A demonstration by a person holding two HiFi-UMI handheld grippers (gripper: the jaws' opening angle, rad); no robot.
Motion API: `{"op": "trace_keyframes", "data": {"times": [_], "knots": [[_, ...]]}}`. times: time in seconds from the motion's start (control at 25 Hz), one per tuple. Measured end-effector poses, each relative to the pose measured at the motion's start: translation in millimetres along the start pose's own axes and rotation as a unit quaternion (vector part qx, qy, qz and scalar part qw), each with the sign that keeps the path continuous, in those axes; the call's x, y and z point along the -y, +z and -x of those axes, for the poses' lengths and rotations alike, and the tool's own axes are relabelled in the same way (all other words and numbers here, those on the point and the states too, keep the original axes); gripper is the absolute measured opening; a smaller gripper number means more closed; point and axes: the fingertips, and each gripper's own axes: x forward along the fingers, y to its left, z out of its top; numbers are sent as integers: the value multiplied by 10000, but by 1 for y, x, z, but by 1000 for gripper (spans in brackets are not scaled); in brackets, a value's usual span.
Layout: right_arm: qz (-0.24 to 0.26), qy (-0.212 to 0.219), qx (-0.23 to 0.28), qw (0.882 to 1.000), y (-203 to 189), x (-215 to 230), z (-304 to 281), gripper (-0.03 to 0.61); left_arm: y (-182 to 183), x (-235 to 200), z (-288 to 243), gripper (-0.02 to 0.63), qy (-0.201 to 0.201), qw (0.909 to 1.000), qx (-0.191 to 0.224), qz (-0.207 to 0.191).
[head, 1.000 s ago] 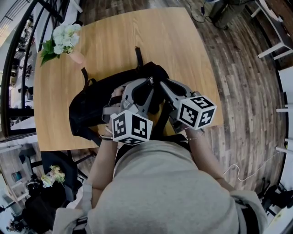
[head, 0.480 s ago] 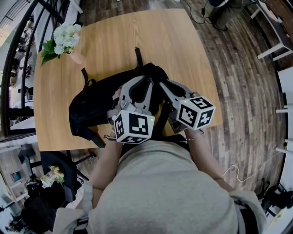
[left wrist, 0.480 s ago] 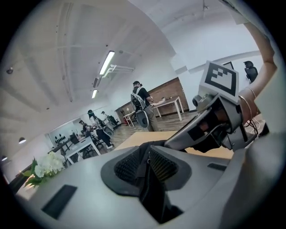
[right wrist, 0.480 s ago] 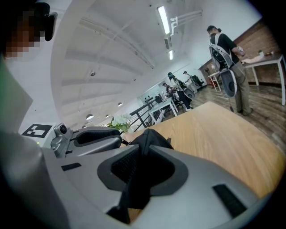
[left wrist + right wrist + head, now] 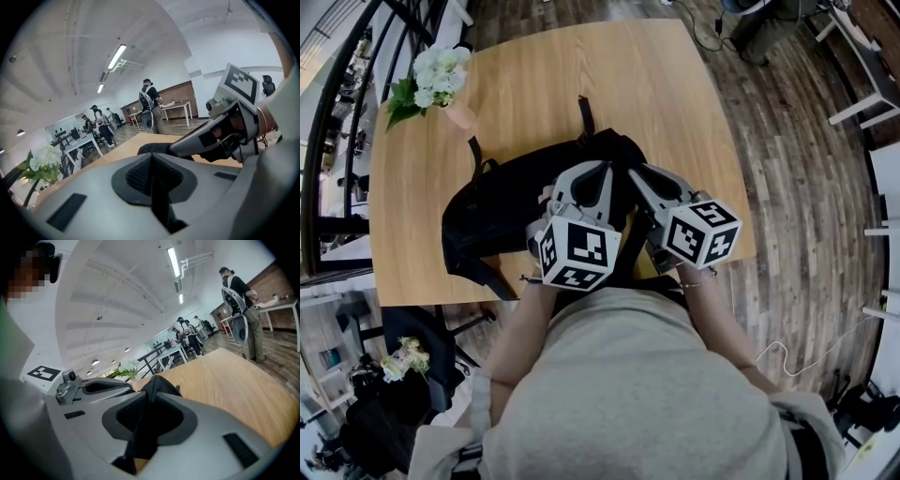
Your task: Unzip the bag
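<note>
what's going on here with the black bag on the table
A person is working on a black bag lying on a wooden table, with a gripper in each hand. The right gripper is clamped on a fold of the bag's fabric. The left gripper has just been closing and its jaws now meet; nothing shows between them. Whether the zip is open cannot be told.

Far + right of table (image 5: 675, 103): bare wood, easy pass. Flower vase (image 5: 439, 82) blocks far-left corner. Black bag (image 5: 487, 211) fills near ctr; its strap (image 5: 582, 114) pokes far. On it, left gripper (image 5: 602, 171) & right gripper (image 5: 632, 174) close side by side.
</note>
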Motion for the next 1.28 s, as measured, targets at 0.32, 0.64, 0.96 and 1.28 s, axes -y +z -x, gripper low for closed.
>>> {"op": "trace_keyframes", "data": {"times": [0.32, 0.64, 0.96, 1.28], "knots": [[103, -116, 15, 9999, 0, 0, 2, 78, 1, -10, 15, 20, 92, 9911, 196, 1311], [214, -196, 29, 9996, -2, -1, 4, 78, -4, -17, 29, 18, -13, 9622, 416, 2693], [235, -163, -3, 9996, -3, -4, 4, 75, -13, -18, 40, 18, -57, 9504, 442, 3078], [283, -252, 91, 9992, -1, -3, 7, 72, -20, -21, 45, 18, -19, 9439, 450, 3273]]}}
